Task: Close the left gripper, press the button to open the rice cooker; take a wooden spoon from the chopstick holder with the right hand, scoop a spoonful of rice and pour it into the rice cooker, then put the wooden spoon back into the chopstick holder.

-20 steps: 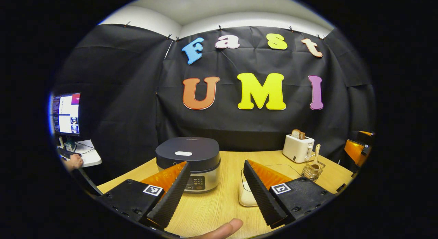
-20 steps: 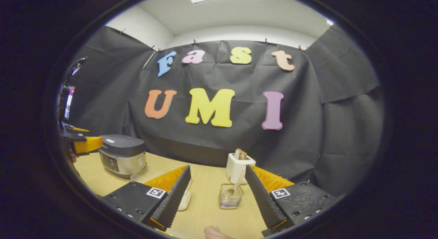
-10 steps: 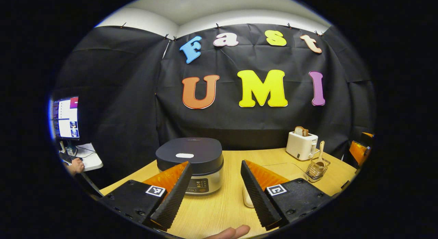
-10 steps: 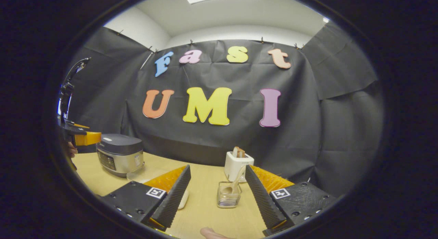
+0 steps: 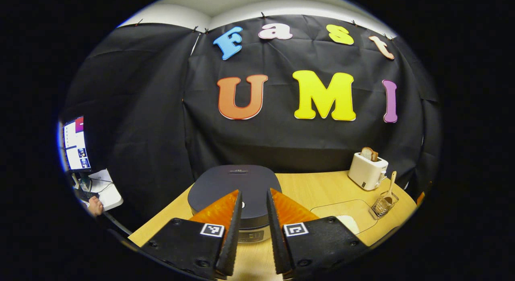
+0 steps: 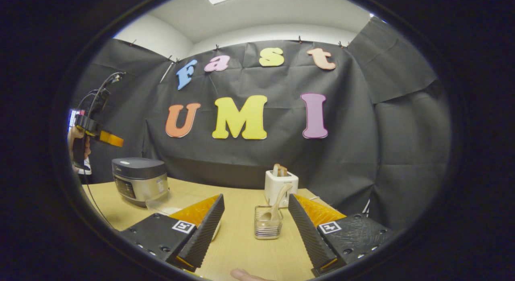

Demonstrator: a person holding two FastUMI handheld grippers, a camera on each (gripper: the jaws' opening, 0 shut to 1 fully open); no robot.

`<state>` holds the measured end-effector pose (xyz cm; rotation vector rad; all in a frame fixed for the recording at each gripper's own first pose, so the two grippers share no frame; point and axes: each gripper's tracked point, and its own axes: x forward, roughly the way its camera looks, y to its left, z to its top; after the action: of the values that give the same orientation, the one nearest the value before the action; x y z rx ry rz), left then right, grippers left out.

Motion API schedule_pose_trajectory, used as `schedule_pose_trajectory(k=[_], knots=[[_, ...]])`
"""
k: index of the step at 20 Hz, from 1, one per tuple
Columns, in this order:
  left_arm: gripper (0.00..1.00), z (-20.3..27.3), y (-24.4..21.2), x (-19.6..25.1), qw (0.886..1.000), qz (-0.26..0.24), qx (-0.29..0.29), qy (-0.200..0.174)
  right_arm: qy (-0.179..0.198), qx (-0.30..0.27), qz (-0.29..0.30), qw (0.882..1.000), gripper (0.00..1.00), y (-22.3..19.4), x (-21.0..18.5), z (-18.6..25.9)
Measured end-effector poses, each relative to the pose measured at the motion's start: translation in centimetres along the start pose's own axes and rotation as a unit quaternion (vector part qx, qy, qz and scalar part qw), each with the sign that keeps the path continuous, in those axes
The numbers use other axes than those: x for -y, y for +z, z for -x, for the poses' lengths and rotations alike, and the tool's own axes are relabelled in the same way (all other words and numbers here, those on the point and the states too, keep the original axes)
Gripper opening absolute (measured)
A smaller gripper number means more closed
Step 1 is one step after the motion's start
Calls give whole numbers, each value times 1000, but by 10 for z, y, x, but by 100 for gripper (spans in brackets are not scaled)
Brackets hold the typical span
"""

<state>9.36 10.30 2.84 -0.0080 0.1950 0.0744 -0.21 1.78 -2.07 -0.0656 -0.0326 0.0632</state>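
The left gripper [image 5: 253, 232] has its two fingers pulled in close, with just a thin gap between them, and it holds nothing. It hangs right above the rice cooker [image 5: 235, 184], whose dark lid is down and sits just past the fingertips. Off to this gripper's right, on the wooden table [image 5: 314, 190], stands a white toaster [image 5: 367, 171] with bread in it. Near the toaster is the wire chopstick holder [image 5: 383, 205] with the wooden spoon [image 5: 389, 189] leaning in it. The right gripper [image 6: 254, 228] has its fingers spread wide apart and holds nothing. The chopstick holder [image 6: 268, 227] sits straight ahead of it, in line with the gap between its fingers, with the wooden spoon [image 6: 277, 200] poking up. The toaster [image 6: 281, 187] is just behind that. Far to its left is the rice cooker [image 6: 139, 181], and above the cooker floats the left gripper [image 6: 105, 137].
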Motion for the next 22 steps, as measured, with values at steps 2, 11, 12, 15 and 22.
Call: schedule_pose_trajectory(k=[2, 11, 12, 15, 22], knots=[[24, -14, -3, -11, 1000, -1, -21, 11, -2, 4, -1, 1000, 95, 0, 3, 1], [3, -64, -44, -45, 991, 20, -132, 33, 4, -12, -16, 1000, 95, -16, 13, -3], [3, -68, -48, -47, 990, 21, -139, 32, 6, -12, -18, 1000, 97, -17, 13, -4], [3, -66, -51, -46, 989, 21, -146, 26, 6, -14, -23, 1000, 95, -18, 15, -5], [3, -63, -51, -45, 988, 25, -148, 23, 12, -27, -29, 999, 95, -30, 13, -10]])
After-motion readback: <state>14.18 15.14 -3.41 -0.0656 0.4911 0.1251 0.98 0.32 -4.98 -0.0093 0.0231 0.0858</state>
